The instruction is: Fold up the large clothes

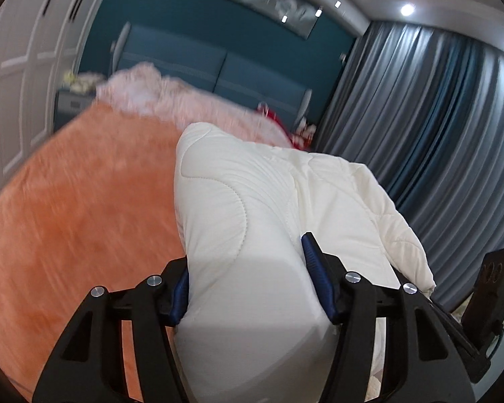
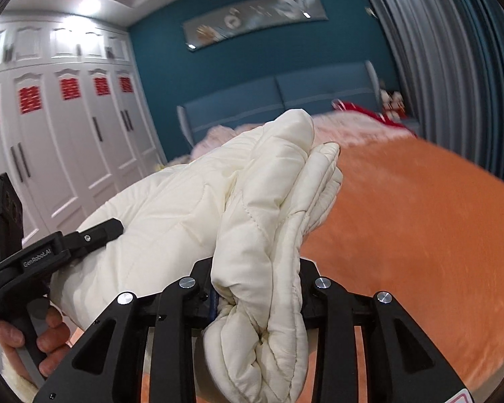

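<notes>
While one cream jacket (image 2: 198,215) hangs above the orange bed (image 1: 77,201), left gripper (image 1: 248,285) and right gripper (image 2: 255,288) each clamp its bunched padding, both pointing toward twelve o'clock

Bed (image 1: 218,67), orange blanket (image 1: 84,208), pink fluffy blanket (image 1: 171,100)

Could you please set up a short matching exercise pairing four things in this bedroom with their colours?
Things:
1. quilted jacket
2. bed cover
3. wardrobe doors
4. headboard

Colours:
A. blue
B. orange
C. cream
D. white

Pairs: 1-C, 2-B, 3-D, 4-A
</notes>
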`<state>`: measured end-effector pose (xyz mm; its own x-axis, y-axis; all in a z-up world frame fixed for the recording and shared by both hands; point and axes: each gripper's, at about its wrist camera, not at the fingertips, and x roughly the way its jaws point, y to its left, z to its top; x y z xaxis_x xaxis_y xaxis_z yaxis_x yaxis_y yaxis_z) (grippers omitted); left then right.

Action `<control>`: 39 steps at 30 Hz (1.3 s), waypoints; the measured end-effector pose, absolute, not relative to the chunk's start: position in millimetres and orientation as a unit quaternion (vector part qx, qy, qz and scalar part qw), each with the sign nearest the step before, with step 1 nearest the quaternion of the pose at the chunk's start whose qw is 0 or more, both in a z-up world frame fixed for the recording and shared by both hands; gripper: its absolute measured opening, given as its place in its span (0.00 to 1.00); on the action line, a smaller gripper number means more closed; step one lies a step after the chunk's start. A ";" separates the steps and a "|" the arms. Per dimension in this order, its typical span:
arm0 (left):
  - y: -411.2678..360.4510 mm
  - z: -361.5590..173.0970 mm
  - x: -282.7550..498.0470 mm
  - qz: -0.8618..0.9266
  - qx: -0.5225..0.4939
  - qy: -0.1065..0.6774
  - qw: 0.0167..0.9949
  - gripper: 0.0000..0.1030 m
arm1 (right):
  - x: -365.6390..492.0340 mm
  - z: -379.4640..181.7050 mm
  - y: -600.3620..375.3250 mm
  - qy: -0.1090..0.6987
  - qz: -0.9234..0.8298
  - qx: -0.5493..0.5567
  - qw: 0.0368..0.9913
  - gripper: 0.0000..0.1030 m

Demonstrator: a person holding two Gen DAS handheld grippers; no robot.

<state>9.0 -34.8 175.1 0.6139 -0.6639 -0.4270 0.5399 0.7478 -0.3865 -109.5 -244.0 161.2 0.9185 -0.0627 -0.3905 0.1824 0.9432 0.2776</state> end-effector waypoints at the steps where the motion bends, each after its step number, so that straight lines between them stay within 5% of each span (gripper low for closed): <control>1: -29.3 180.8 10.1 -0.337 -0.111 0.270 0.895 0.55 | -106.0 167.8 -238.7 0.183 -0.058 0.149 0.970 0.30; 16: 42.7 172.2 85.9 -0.303 -0.122 0.222 0.919 0.55 | -9.2 165.2 -203.5 0.154 0.000 0.114 0.981 0.30; 39: 30.8 -46.2 187.4 -0.257 -0.113 0.389 0.877 0.56 | 105.3 -39.1 -197.2 0.342 -0.032 0.124 0.931 0.31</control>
